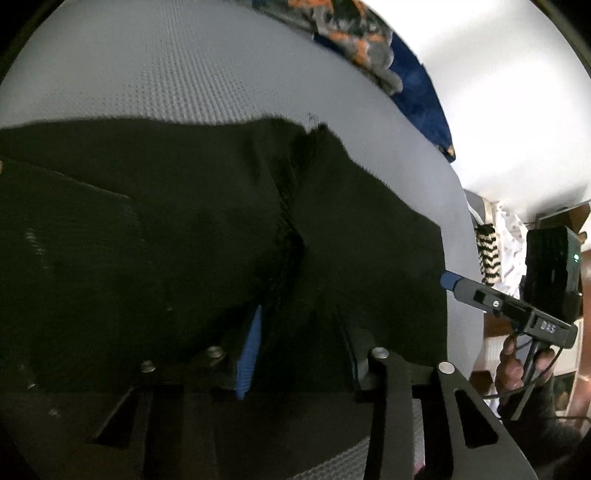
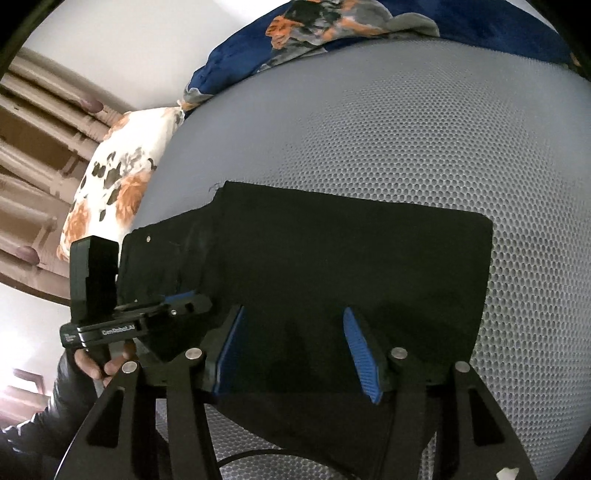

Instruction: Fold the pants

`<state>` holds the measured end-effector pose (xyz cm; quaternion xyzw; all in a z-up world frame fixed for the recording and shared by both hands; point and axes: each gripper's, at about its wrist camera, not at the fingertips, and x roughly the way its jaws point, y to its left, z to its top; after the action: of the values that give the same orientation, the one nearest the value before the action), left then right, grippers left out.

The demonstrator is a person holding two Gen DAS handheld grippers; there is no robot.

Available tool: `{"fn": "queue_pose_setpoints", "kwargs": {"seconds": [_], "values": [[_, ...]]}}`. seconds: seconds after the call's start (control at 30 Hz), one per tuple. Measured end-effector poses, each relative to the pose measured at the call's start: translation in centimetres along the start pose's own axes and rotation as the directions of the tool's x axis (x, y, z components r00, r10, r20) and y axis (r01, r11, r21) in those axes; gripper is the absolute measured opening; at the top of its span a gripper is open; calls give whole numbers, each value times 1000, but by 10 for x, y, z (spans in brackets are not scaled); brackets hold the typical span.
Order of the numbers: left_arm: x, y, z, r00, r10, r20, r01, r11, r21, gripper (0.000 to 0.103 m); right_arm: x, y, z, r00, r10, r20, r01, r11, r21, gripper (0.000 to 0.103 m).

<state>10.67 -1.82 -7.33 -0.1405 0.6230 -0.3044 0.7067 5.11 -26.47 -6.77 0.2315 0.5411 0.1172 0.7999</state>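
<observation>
- Black fabric pants (image 2: 314, 266), already folded into a compact near-rectangular block, lie flat on the grey honeycomb-mesh mattress cover (image 2: 424, 140); a raised seam ridge (image 1: 291, 206) runs down the middle.
- Right gripper (image 2: 295, 350): blue-padded jaws stand apart, hovering over the near edge of the block, pressing on nothing.
- Left gripper (image 1: 295, 350): tilted low over the cloth at the left end of the block. One blue pad (image 1: 249, 354) shows against the fabric; whether the cloth is pinched, cannot tell.
- Step judged: between folds, with a late fold to set or smooth.
- Next move likely calls for both tongs to nip one edge and carry it across squarely.
- Beyond: navy floral blanket (image 2: 332, 26) at the far edge, white-and-orange floral pillow (image 2: 114, 177) beside it.
</observation>
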Motion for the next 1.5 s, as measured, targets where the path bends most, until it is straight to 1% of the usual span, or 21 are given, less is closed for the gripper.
{"fn": "queue_pose_setpoints", "kwargs": {"seconds": [0.03, 0.1, 0.13, 0.17, 0.3, 0.43, 0.53, 0.63, 0.67, 0.73, 0.77, 0.83, 0.9, 0.93, 1.0, 1.07, 1.23, 1.33, 1.43, 1.47, 1.5], "values": [[1, -3, 1, 1000, -2, 8, 2, 1000, 10, 37, 0, 0, 1, 1000, 3, 2, -3, 1000, 1, 54], [6, -9, -1, 1000, 13, -1, -12, 1000, 19, 27, -3, -6, 0, 1000, 7, 6, -7, 1000, 1, 55], [10, -11, -5, 1000, 9, -18, -8, 1000, 27, 12, -2, -6, 1, 1000, 10, 6, -10, 1000, 2, 55], [14, -13, -9, 999, 12, -32, -11, 999, 30, 7, -2, -8, 1, 1000, 10, 6, -10, 1000, 3, 55], [6, -33, -28, 993, 114, 41, -117, 990, 79, 5, -3, -13, 0, 1000, -9, 16, 9, 1000, 8, 55], [-11, -40, -42, 992, 105, 66, -110, 991, 73, 5, -4, -9, -6, 999, -41, 32, 42, 998, -36, 55], [-5, -28, -48, 990, 136, 44, -139, 988, 68, 5, 10, -12, -11, 989, -148, 27, 149, 986, -69, 55], [5, -20, -49, 990, 138, 43, -140, 989, 55, 7, 21, -12, -14, 981, -192, 27, 193, 975, -107, 55], [4, -22, -49, 988, 150, 46, -153, 986, 62, 11, 20, -11, -14, 979, -201, 28, 203, 972, -115, 55], [-1, -24, -50, 981, 184, 61, -189, 978, 84, 14, 17, -8, -10, 972, -229, 50, 233, 965, -123, 54], [-5, -26, -50, 975, 207, 79, -215, 971, 101, 19, 14, -8, -7, 965, -250, 79, 258, 959, -117, 54], [-15, -26, -51, 953, 277, 122, -292, 947, 134, 23, 15, -13, 0, 952, -290, 102, 300, 947, -113, 54], [-28, -20, -51, 939, 303, 160, -325, 936, 136, 23, 25, -21, 7, 954, -289, 80, 296, 949, -107, 56], [-37, -15, -51, 930, 322, 178, -345, 931, 120, 24, 24, -19, 8, 955, -282, 94, 291, 952, -100, 61], [-53, -3, -52, 917, 338, 210, -362, 928, 86, 25, 28, -12, 12, 945, -318, 78, 325, 940, -107, 63], [-73, 15, -54, 892, 374, 254, -397, 917, 42, 27, 30, 2, 16, 936, -335, 109, 348, 928, -131, 63], [-125, 67, -52, 821, 467, 329, -469, 880, -79, 33, 53, 40, 28, 962, -259, 88, 271, 946, -176, 61], [-147, 98, -53, 791, 510, 337, -493, 858, -141, 36, 77, 71, 36, 966, -247, 79, 259, 936, -239, 60], [-158, 120, -54, 769, 541, 340, -512, 840, -179, 39, 102, 99, 40, 965, -253, 69, 262, 921, -289, 59], [-162, 129, -56, 772, 539, 335, -507, 842, -184, 40, 113, 105, 43, 963, -264, 61, 270, 919, -288, 60], [-165, 136, -57, 783, 530, 327, -497, 848, -184, 41, 119, 108, 46, 959, -276, 64, 283, 916, -283, 63]]}}
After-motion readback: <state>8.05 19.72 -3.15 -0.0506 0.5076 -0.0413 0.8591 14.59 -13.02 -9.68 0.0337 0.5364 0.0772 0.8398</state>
